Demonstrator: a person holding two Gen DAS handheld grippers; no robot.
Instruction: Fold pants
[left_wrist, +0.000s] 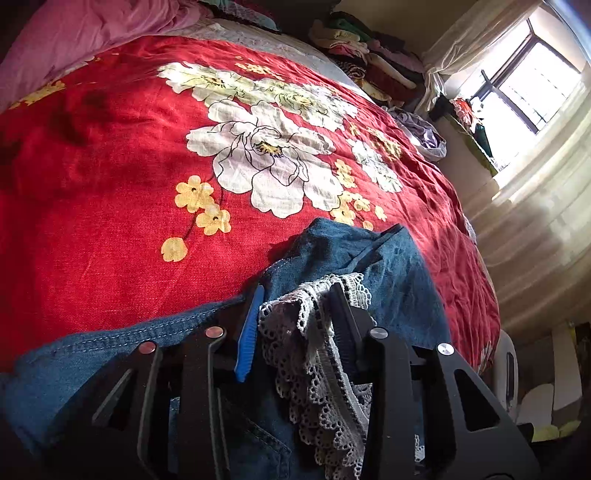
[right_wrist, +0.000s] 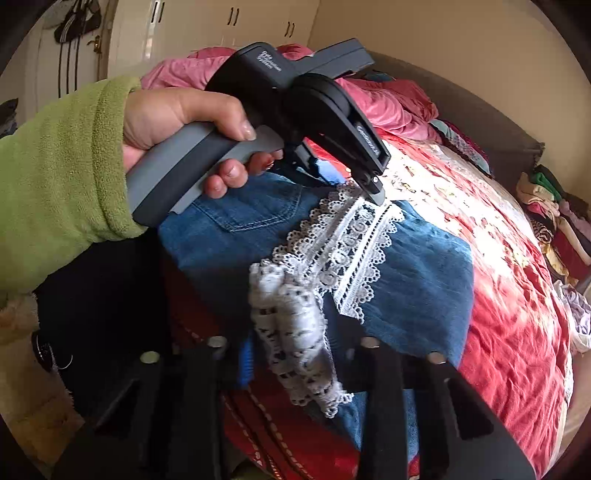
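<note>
Blue denim pants (left_wrist: 388, 266) with white lace trim (left_wrist: 317, 354) lie bunched at the near edge of a bed with a red floral bedspread (left_wrist: 110, 177). My left gripper (left_wrist: 295, 306) is shut on the lace-trimmed hem, lace draped between its fingers. In the right wrist view the pants (right_wrist: 417, 280) lie folded over, with a back pocket showing. The left gripper (right_wrist: 364, 192), held by a hand in a green sleeve, pinches the lace (right_wrist: 351, 251). My right gripper (right_wrist: 291, 350) is shut on another bunch of lace hem (right_wrist: 291, 325).
A pink quilt (left_wrist: 92, 29) is heaped at the head of the bed. Stacks of folded clothes (left_wrist: 369, 59) sit along the far side. A bright window (left_wrist: 528, 81) with curtains is at the right. Wardrobe doors (right_wrist: 221, 22) stand behind the bed.
</note>
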